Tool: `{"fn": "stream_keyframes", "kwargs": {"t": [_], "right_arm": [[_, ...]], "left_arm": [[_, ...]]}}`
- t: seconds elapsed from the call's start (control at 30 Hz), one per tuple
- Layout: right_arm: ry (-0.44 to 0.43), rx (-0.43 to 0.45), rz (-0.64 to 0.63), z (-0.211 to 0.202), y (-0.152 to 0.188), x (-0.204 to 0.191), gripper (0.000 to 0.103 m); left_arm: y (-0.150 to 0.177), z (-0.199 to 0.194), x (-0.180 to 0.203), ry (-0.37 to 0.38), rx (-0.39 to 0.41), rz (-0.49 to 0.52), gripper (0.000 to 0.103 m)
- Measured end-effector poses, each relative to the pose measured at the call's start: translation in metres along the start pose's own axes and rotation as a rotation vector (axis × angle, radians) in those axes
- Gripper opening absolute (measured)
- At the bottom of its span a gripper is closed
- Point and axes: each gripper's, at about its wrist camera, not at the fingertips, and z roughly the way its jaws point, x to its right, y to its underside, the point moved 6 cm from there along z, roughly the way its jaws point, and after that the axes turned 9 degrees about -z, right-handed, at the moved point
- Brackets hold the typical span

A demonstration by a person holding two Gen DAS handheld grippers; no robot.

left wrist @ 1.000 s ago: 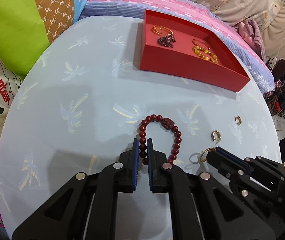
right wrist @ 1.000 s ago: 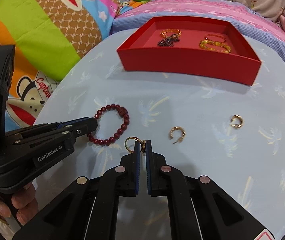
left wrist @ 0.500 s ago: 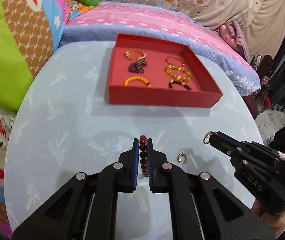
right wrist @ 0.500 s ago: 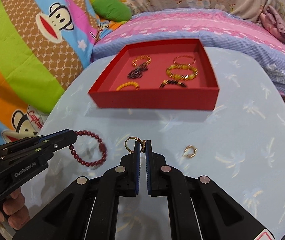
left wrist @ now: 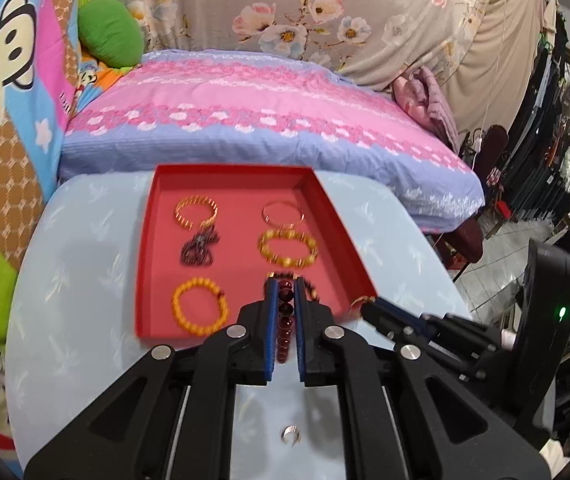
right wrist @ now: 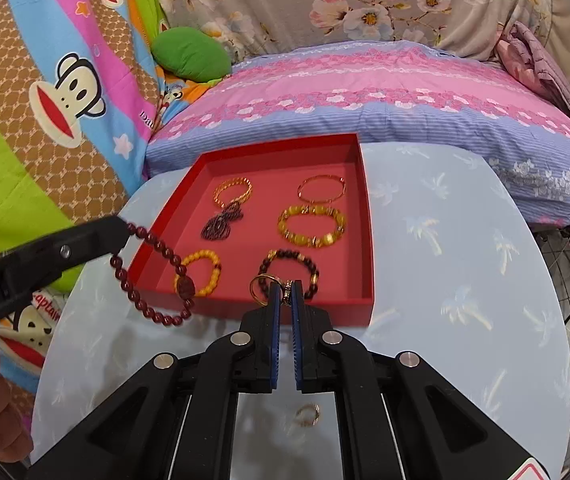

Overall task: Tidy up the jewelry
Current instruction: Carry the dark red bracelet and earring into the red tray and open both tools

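Both lifted pieces, bead bracelet (right wrist: 153, 276) and ring (right wrist: 262, 289), now nearer red tray (right wrist: 367, 240).

Ahead of both sets of jaws the red tray (right wrist: 327, 308) is lying open-topped, its near wall standing low across the approach. Bracelets are crowding the tray's left and middle; the strip along its right wall (right wrist: 365, 216) is lying bare. The tablecloth (right wrist: 465, 280) right of the jaws is lying open. A small ring (right wrist: 308, 414) is resting under the right jaws.

Black gripper (left wrist: 284, 284) frames, blue pads, silver screws.
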Motion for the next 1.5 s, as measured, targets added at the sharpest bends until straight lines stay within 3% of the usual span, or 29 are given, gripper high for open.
{"fn": "stream_keyframes", "kwargs": {"t": [0.13,0.37,0.63,1.07,1.13,1.27,1.5], "right_arm": [[0.006,0.005,0.008,0.016,-0.017,0.007,0.005],[0.008,-0.036,0.017,0.061,-0.032,0.015,0.005],[-0.004,-0.077,0.001,0.094,-0.034,0.011,0.005],[-0.019,-0.113,-0.049,0.123,-0.038,-0.015,0.006],[-0.013,-0.105,-0.051,0.123,-0.039,-0.016,0.009],[0.000,-0.092,-0.055,0.119,-0.040,-0.015,0.015],[0.002,-0.076,-0.031,0.105,-0.039,-0.009,0.016]], "left_arm": [[-0.021,0.030,-0.001,0.014,-0.012,-0.023,0.008],[-0.027,0.084,-0.024,0.056,-0.072,-0.104,0.007],[-0.013,0.127,-0.063,-0.024,-0.126,-0.149,0.007],[-0.008,0.131,-0.083,-0.192,-0.098,-0.083,0.008],[-0.009,0.129,-0.083,-0.199,-0.082,-0.076,0.009],[-0.011,0.123,-0.083,-0.204,-0.056,-0.084,0.024],[-0.011,0.111,-0.083,-0.205,-0.039,-0.093,0.025]]}}
